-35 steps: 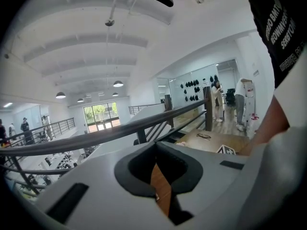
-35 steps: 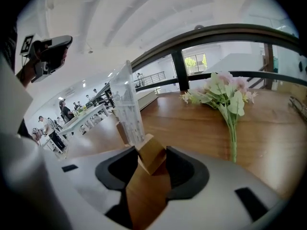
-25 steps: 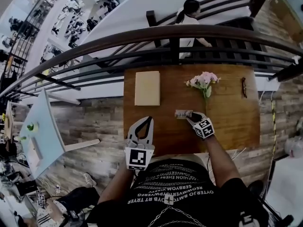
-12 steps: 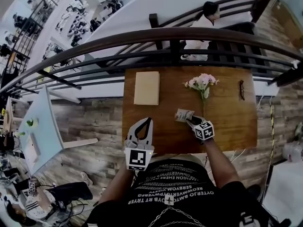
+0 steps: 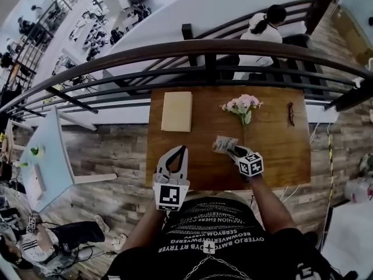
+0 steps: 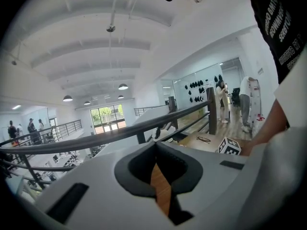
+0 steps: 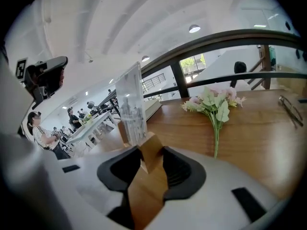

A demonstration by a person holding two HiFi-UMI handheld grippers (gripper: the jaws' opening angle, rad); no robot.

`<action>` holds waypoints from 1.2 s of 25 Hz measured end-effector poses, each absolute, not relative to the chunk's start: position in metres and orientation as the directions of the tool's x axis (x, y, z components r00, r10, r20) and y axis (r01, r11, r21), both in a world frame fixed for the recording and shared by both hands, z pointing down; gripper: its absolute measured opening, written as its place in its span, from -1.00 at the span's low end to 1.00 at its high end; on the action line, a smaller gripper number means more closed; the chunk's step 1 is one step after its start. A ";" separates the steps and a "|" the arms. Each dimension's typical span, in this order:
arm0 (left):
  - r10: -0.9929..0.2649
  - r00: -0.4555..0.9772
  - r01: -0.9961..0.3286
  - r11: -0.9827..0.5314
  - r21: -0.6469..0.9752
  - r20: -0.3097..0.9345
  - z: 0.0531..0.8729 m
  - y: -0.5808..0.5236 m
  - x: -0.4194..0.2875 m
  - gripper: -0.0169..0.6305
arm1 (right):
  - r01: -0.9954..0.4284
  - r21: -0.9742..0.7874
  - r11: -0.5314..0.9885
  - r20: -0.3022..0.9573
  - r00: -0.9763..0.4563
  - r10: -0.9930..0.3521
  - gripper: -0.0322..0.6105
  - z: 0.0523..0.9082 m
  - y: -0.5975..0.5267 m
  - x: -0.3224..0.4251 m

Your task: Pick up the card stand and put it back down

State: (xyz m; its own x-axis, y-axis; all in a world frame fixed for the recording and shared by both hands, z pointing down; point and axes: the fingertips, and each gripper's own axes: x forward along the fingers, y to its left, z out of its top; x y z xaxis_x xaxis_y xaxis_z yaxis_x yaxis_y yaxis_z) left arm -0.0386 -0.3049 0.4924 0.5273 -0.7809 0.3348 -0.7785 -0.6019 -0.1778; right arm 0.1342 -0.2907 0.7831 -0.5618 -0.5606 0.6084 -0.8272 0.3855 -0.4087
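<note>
The card stand [image 5: 224, 143] is a clear acrylic sheet [image 7: 130, 104] on a small wooden base. My right gripper [image 5: 234, 151] is shut on that base, which sits wedged between its pads [image 7: 170, 169]. In the head view the stand looks tilted, just above the wooden table [image 5: 274, 150] and near its middle. My left gripper [image 5: 183, 149] hovers over the table's front left part with its tips together and nothing in them; through its jaws only bare tabletop shows in the left gripper view [image 6: 154, 147].
A tan notebook [image 5: 176, 111] lies at the table's back left. A pink flower sprig [image 5: 240, 105] lies just behind the stand, and dark glasses [image 5: 290, 113] at the back right. A dark railing [image 5: 204, 48] runs along the far edge. A person sits beyond it.
The card stand has gone from flat on the table to tilted and slightly raised in my right gripper. My left gripper has stayed put. A person behind the railing has moved right.
</note>
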 end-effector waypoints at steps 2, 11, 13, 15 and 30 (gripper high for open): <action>-0.787 0.524 -0.783 -0.596 -0.179 0.327 0.489 -0.301 -0.036 -0.88 | -0.825 -0.406 0.393 0.603 -0.565 -0.563 -0.41 0.774 -0.286 0.137; -0.801 0.520 -0.792 -0.582 -0.182 0.298 0.477 -0.284 -0.030 -0.88 | -0.814 -0.396 0.424 0.572 -0.580 -0.580 -0.42 0.722 -0.282 0.135; -0.803 0.517 -0.795 -0.579 -0.181 0.295 0.476 -0.280 -0.030 -0.88 | -0.812 -0.397 0.428 0.567 -0.584 -0.582 -0.42 0.709 -0.283 0.134; -0.807 0.514 -0.799 -0.574 -0.180 0.292 0.474 -0.276 -0.029 -0.88 | -0.810 -0.395 0.433 0.563 -0.586 -0.583 -0.42 0.695 -0.283 0.134; -0.836 0.486 -0.827 -0.534 -0.176 0.254 0.461 -0.239 -0.026 -0.88 | -0.785 -0.330 0.524 0.483 -0.618 -0.621 -0.42 0.597 -0.272 0.137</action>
State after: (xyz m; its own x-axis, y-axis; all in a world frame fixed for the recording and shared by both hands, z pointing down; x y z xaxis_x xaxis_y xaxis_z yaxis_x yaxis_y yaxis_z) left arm -0.0263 -0.2389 0.4609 0.4861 -0.8361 0.2543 -0.8267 -0.5343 -0.1763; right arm 0.1372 -0.2721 0.5971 -0.6179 -0.6207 0.4826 -0.7848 0.5245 -0.3302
